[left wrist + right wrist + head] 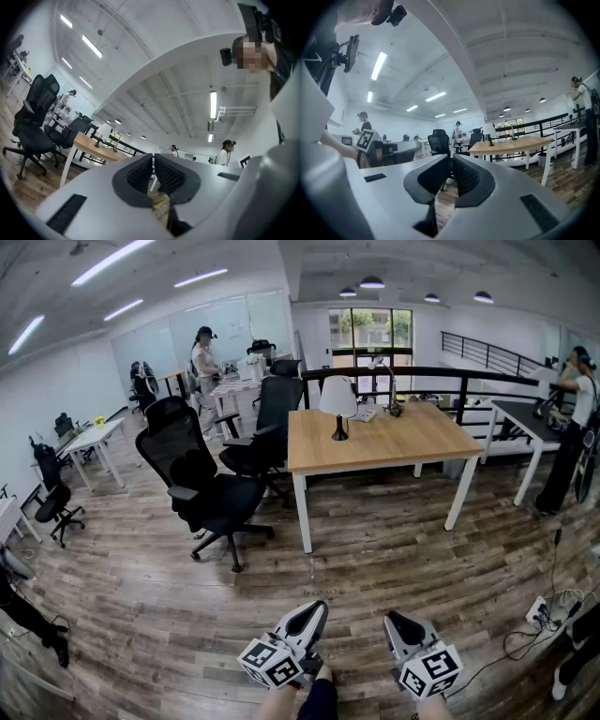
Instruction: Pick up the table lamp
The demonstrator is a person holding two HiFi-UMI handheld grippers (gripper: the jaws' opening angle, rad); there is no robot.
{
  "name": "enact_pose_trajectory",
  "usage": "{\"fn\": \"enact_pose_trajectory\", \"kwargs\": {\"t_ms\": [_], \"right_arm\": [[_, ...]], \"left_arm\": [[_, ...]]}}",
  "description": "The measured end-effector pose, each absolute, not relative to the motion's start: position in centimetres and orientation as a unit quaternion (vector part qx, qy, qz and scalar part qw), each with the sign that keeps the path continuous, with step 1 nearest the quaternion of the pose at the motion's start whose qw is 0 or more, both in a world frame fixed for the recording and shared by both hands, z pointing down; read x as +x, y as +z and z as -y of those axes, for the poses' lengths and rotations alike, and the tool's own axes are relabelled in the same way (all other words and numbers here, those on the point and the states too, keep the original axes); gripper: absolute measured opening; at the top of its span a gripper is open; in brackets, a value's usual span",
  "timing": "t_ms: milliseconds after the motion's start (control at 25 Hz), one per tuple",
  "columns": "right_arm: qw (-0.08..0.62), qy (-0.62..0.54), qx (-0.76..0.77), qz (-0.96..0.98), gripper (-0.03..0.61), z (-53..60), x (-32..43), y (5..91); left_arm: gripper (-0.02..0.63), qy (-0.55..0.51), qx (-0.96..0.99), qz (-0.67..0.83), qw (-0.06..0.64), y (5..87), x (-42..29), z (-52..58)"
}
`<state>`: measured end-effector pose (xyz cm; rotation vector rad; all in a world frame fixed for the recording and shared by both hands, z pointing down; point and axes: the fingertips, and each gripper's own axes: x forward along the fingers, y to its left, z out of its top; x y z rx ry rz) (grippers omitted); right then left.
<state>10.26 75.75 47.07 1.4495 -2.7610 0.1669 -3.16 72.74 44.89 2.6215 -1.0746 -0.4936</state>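
The table lamp [338,402], white shade on a dark stem and base, stands upright on a wooden table [375,446] across the room. It also shows small and far off as the lamp [489,131] in the right gripper view. Both grippers are held low at the bottom of the head view, far from the table. My left gripper [312,617] is shut with nothing between its pads, and so is my right gripper [396,622]. In the gripper views each pair of ribbed pads meets: the left gripper [153,165], the right gripper [452,165].
Black office chairs [202,479] stand left of the table. A black railing [441,381] runs behind it. A second desk [530,423] with a person [574,427] is at the right. Cables and a power strip [542,613] lie on the wood floor at right.
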Motion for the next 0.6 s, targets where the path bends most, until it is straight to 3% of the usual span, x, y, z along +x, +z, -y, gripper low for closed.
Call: {"fn": "enact_pose_trajectory", "kwargs": {"t_ms": [600], "right_arm": [[0.034,0.082,0.47,0.878,0.054,-57.1,6.5,50.3]], "left_arm": [[0.02,-0.123,0.879,0.445,0.117,47.5,-9.3,-54.9]]}}
